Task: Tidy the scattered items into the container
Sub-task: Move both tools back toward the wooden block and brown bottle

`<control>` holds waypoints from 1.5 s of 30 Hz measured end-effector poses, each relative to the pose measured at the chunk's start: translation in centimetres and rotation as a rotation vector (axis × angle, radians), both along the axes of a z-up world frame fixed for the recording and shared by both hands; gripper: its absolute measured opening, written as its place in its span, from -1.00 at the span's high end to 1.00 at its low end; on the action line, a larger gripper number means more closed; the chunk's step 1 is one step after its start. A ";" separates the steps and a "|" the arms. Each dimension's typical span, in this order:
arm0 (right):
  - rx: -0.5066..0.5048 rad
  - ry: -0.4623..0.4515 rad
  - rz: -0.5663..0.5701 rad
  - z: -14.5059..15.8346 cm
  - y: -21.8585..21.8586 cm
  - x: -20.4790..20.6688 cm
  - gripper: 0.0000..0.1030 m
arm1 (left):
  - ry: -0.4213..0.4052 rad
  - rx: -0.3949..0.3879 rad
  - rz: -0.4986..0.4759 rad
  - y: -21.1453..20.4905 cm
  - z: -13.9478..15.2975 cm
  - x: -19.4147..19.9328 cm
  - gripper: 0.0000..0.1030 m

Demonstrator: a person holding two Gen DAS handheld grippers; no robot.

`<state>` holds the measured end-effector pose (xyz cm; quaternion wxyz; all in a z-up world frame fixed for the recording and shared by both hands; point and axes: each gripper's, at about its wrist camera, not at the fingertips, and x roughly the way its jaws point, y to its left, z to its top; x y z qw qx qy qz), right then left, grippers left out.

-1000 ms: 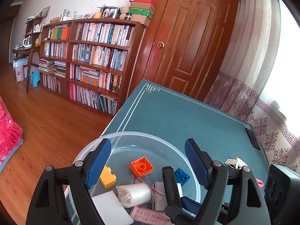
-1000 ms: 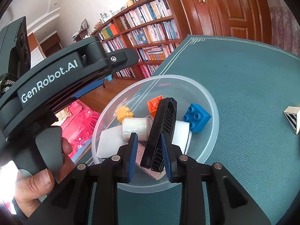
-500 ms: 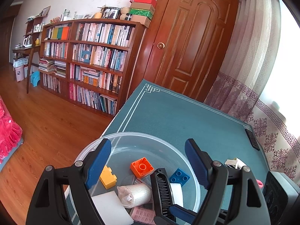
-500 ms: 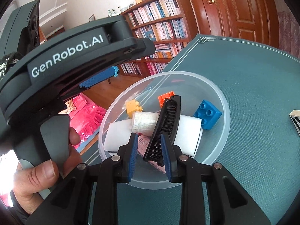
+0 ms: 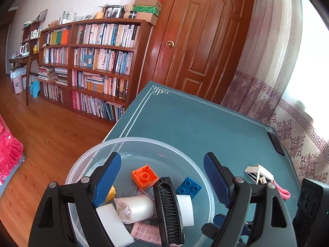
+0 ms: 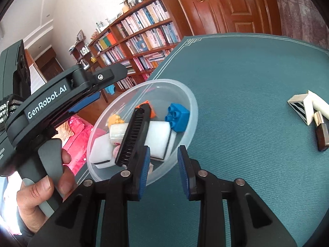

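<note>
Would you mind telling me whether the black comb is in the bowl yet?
In: the black comb lies across items inside the clear bowl, and the right gripper is open.

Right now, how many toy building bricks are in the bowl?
3. The orange brick lies toward the far side of the bowl, the blue brick sits to its right against the white block, and the yellow brick is at the left, partly hidden. More could be buried underneath.

You are facing a tall wooden bookcase point(image 5: 90, 70) packed with books, with stacked boxes point(image 5: 148, 4) on its top corner. Beside it stands a panelled brown door point(image 5: 205, 41) with a brass knob. A patterned curtain point(image 5: 267, 72) hangs at your right, daylight glaring past it. Warm wooden floorboards point(image 5: 51, 127) run leftward.
</note>
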<state>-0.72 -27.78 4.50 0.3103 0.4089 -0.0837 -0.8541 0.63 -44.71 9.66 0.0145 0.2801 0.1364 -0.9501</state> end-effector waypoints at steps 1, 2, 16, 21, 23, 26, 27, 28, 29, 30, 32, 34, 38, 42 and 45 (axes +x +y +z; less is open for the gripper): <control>-0.007 -0.001 -0.013 0.1 0.6 0.0 0.31 | -0.004 -0.004 -0.006 0.3 -0.1 0.0 -0.66; -0.011 -0.001 -0.026 0.2 1.1 0.0 0.30 | -0.007 -0.009 -0.013 0.7 -0.2 0.0 -0.66; -0.001 -0.026 -0.244 -1.1 10.8 -0.4 0.30 | -0.033 -0.057 -0.110 5.7 -0.6 -0.5 -0.68; 0.003 -0.031 -0.322 -1.5 13.9 -0.7 0.30 | -0.035 -0.087 -0.154 8.0 -0.3 -0.9 -0.68; 0.007 -0.033 -0.349 -1.5 15.0 -0.8 0.30 | -0.039 -0.095 -0.168 8.9 -0.3 -1.0 -0.68; 0.018 -0.036 -0.388 -1.7 16.6 -1.1 0.30 | -0.042 -0.105 -0.191 10.3 -0.3 -1.2 -0.68; 0.021 -0.038 -0.398 -1.8 17.0 -1.2 0.30 | -0.044 -0.109 -0.199 10.7 -0.3 -1.3 -0.68; 0.023 -0.041 -0.405 -1.9 17.4 -1.4 0.30 | -0.045 -0.112 -0.208 11.2 -0.3 -1.4 -0.68; 0.025 -0.043 -0.410 -2.0 17.8 -1.5 0.30 | -0.047 -0.115 -0.216 11.7 -0.2 -1.6 -0.68; 0.029 -0.044 -0.414 -2.0 18.0 -1.7 0.30 | -0.050 -0.116 -0.226 12.2 -0.2 -1.7 -0.68; 0.042 -0.041 -0.419 -2.1 18.3 -1.8 0.30 | -0.055 -0.116 -0.247 12.9 -0.2 -1.9 -0.68; 0.049 -0.041 -0.419 -2.3 18.7 -2.2 0.30 | -0.062 -0.122 -0.260 13.7 -0.4 -2.1 -0.69; 0.072 -0.043 -0.415 -2.5 18.8 -3.4 0.30 | -0.077 -0.128 -0.279 14.8 -0.6 -2.5 -0.69; 0.101 -0.037 -0.411 -2.6 18.7 -4.7 0.30 | -0.091 -0.134 -0.290 15.6 -1.0 -2.8 -0.69; 0.115 -0.034 -0.404 -2.7 18.5 -5.5 0.30 | -0.099 -0.138 -0.297 16.1 -1.2 -3.1 -0.69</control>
